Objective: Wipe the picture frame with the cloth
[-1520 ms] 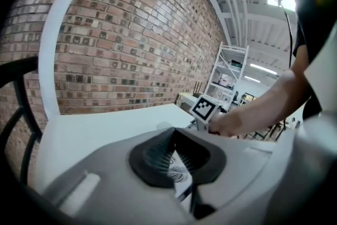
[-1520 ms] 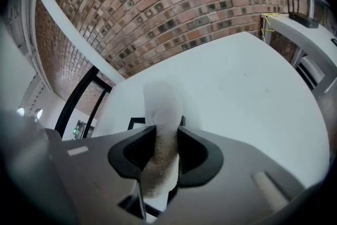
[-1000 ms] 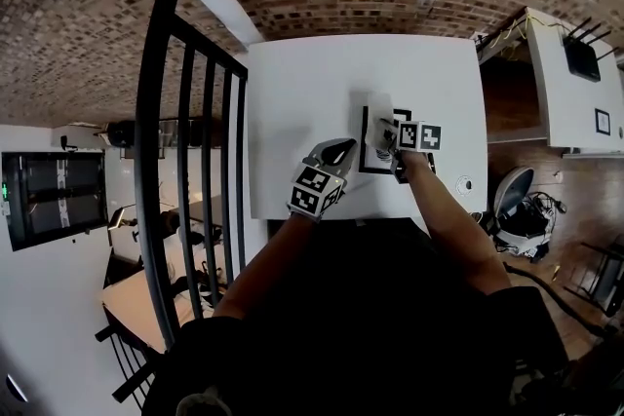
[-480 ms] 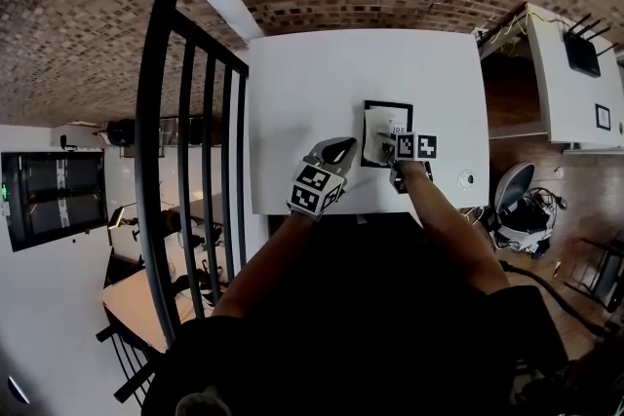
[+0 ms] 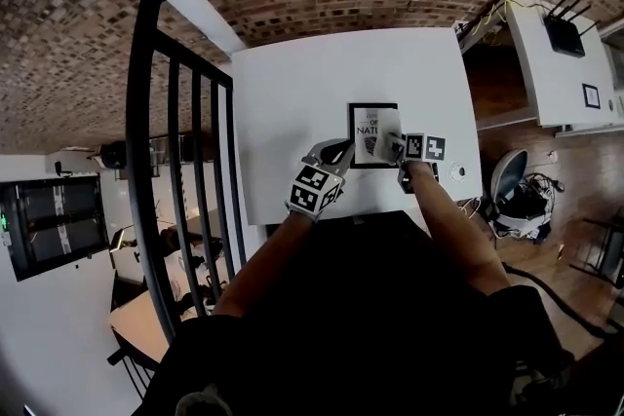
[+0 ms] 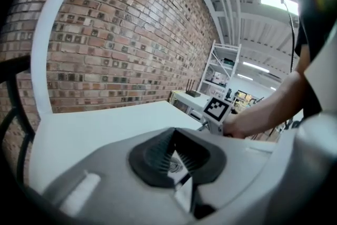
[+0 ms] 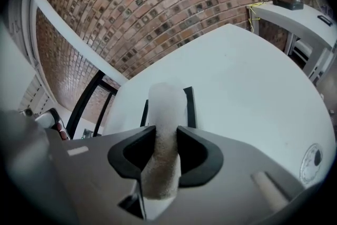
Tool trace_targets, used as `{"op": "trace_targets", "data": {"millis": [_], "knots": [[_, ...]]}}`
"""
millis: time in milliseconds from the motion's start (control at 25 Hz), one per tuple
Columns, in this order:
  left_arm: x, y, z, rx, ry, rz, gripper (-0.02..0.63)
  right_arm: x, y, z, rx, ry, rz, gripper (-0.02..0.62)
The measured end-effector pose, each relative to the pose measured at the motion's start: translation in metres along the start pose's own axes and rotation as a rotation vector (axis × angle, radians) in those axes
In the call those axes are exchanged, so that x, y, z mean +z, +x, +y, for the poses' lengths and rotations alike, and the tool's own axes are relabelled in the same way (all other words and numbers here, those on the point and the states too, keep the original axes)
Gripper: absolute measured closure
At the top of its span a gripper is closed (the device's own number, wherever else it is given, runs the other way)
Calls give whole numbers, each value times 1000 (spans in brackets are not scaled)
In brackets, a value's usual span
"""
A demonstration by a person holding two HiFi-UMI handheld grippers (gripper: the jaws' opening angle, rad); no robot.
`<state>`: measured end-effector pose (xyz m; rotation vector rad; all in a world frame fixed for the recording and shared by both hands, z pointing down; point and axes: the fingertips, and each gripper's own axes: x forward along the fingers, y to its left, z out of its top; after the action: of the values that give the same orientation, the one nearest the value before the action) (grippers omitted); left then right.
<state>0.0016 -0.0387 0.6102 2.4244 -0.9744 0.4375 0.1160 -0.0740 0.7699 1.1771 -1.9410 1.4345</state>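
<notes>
Tabletop [image 5: 292, 93]: one, white, flat, smooth.
Picture frame [image 5: 370, 126]: one, thin black rectangle, printed sheet inside; lies flat near tabletop's front edge, between both tongs.
Left tongs [image 6: 175, 153]: tips together, gripping nothing, at frame's left edge.
Right tongs [image 7: 166, 137]: clamped on one pale fuzzy cloth [image 7: 166, 108], over frame's right side.

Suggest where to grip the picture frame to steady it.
Probably the left rail of the picture frame, near its closer corner, coming in low from the left. It lies flat on the table, so only the outer edges offer purchase; the cloth in the right gripper covers the right side, and the left gripper sits beside that corner.
</notes>
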Motion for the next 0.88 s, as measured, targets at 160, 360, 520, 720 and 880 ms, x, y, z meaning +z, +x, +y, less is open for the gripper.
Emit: {"op": "trace_targets", "data": {"millis": [160, 360, 520, 720, 880], "knots": [[3, 7, -3, -13, 7, 3, 606, 3, -11, -12, -35, -2, -13, 472], [3, 11, -2, -14, 11, 6, 606, 6, -15, 3, -97, -239, 32, 472], [0, 6, 1, -3, 6, 11, 606, 4, -4, 39, -44, -358, 69, 472], [-4, -1, 8, 22, -6, 14, 606, -13, 12, 88, 80, -301, 124, 474], [-10, -4, 9, 28, -15, 22, 606, -45, 25, 103, 75, -399, 223, 472]]}}
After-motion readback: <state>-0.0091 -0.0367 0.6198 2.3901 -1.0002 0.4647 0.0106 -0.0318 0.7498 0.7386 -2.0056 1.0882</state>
